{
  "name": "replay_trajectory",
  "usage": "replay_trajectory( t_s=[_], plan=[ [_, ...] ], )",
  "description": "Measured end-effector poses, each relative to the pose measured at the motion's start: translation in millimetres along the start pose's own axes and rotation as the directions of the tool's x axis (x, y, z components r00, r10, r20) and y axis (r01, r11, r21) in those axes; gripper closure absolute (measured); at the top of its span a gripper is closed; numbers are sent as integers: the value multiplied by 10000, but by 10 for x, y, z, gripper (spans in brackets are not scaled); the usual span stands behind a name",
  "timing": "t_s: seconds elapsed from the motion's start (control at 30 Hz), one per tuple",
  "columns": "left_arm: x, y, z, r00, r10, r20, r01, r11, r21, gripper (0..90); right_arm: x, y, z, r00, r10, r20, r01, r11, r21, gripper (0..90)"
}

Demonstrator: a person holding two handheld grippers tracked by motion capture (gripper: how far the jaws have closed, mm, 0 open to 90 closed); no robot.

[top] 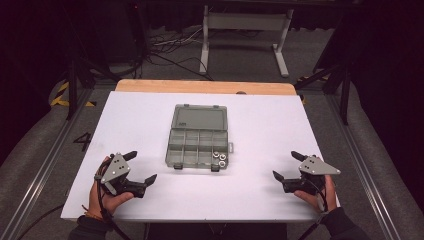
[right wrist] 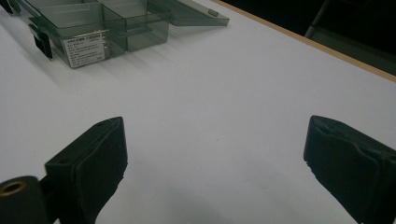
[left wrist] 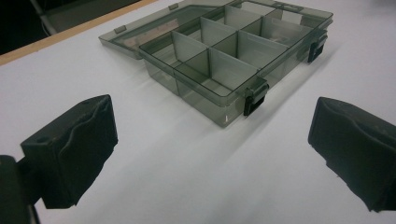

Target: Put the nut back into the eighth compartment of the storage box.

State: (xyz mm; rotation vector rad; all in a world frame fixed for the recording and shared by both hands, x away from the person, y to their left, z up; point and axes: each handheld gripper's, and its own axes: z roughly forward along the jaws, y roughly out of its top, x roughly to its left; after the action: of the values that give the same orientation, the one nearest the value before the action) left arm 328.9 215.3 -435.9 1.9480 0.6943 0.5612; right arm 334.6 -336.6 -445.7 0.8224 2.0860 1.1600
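The right claw (right wrist: pixel 215 172) hangs wide apart over the white bench (right wrist: pixel 224 102), with a labelled clear compartment box (right wrist: pixel 93 28) lying open far beyond.

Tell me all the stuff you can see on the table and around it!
Table: one, white top with a wooden far edge, in the middle.
Organizer box: one, see-through grey, lid open and lying flat, middle of the table, black latches on its near side.
Metal nuts: about three, silver, in the box's near right compartment.
Label: one, white, on the box's side.
White frame: one, on the floor beyond the table.
Cables: several, dark, on the floor behind.
Left gripper: one, black, open, near left.
Right gripper: one, black, open, near right.
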Motion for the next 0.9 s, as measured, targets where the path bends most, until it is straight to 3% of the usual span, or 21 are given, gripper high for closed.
replay_trajectory(
  t_s=[0.23,0.9],
  plan=[
    [-8,-6,-19,10000,69,35,-69,10000,2,19,57,43,-2,9994,-324,157,323,9995,25,70],
    [13,-13,7,10000,54,10,-54,9999,115,19,28,40,-2,9994,-214,262,216,9997,-66,74]
  ],
)
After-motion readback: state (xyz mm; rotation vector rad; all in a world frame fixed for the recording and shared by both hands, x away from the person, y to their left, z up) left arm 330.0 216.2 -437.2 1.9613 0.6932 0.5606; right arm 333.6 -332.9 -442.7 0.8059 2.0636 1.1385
